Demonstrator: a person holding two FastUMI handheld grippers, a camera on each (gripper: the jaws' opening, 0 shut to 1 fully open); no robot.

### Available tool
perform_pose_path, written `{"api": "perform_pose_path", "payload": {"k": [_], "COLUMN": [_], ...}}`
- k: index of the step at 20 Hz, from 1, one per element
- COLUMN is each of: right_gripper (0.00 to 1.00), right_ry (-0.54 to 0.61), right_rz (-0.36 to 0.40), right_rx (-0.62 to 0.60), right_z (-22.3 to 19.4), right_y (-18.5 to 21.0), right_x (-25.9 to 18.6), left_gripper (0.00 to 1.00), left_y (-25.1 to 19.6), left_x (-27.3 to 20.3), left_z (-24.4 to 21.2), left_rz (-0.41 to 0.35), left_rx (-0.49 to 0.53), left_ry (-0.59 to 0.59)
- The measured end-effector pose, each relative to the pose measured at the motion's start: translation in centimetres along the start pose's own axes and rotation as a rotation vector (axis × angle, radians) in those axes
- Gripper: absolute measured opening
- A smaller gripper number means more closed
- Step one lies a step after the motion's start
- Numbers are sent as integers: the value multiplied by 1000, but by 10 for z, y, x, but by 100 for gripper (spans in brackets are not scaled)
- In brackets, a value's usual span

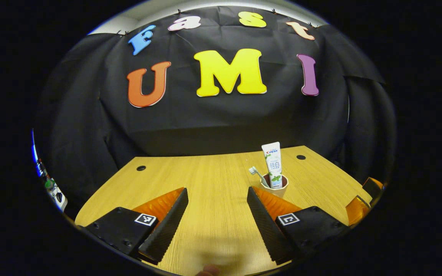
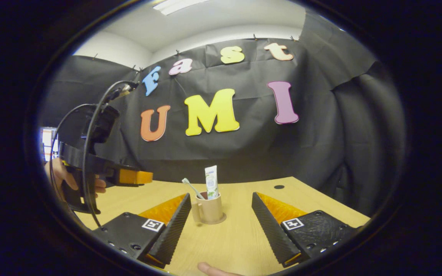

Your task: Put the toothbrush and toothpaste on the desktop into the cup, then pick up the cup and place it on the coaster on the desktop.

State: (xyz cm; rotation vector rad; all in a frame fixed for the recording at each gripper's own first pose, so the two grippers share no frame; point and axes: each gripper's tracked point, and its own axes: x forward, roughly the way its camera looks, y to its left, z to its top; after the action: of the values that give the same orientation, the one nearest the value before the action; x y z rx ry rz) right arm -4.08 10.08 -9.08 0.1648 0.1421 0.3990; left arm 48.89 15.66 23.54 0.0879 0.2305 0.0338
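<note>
Both my grippers stand open and empty. My left gripper has its jaws spread wide over bare desktop; my right gripper is likewise spread.

The cup sits ahead of my right jaws, nearer the left finger than the right, on a thin disc that I judge to be the coaster. From my left gripper the cup lies just past the tip of the right finger. The toothpaste stands upright in it; the toothbrush leans out toward the handle side. Placement looks complete, in my judgement.

Risks:
- Either gripper withdrawing carelessly could clip the cup; its load is tall and top-heavy, so a nudge could tip it or slide it off the disc.
- The leaning toothbrush could catch a passing finger.

Unclear:
- The coaster's far rim is hidden behind the cup, so I cannot confirm it is centred.
- In the left gripper view my right finger covers the cup's base.
- The hand holding the other gripper is partly cut off by the view's edge.
</note>
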Motion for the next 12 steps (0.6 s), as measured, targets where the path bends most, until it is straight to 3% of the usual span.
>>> {"api": "perform_pose_path", "payload": {"k": [1, 2, 7, 12], "right_gripper": [96, 93, 93, 93], "right_ry": [1, 1, -14, -11], "right_rz": [-2, -10, -60, -35], "right_rx": [-4, -8, -60, -64], "right_z": [3, 7, 21, 24], "right_y": [3, 6, 16, 44], "right_x": [0, 1, 7, 19], "left_gripper": [99, 98, 98, 98], "left_y": [20, 13, 8, 26], "left_x": [4, 6, -17, -19], "left_z": [23, 30, 31, 15], "left_rz": [13, 18, -41, -49], "left_rx": [-9, -22, -107, -97], "left_ry": [-37, -69, -183, -172]}}
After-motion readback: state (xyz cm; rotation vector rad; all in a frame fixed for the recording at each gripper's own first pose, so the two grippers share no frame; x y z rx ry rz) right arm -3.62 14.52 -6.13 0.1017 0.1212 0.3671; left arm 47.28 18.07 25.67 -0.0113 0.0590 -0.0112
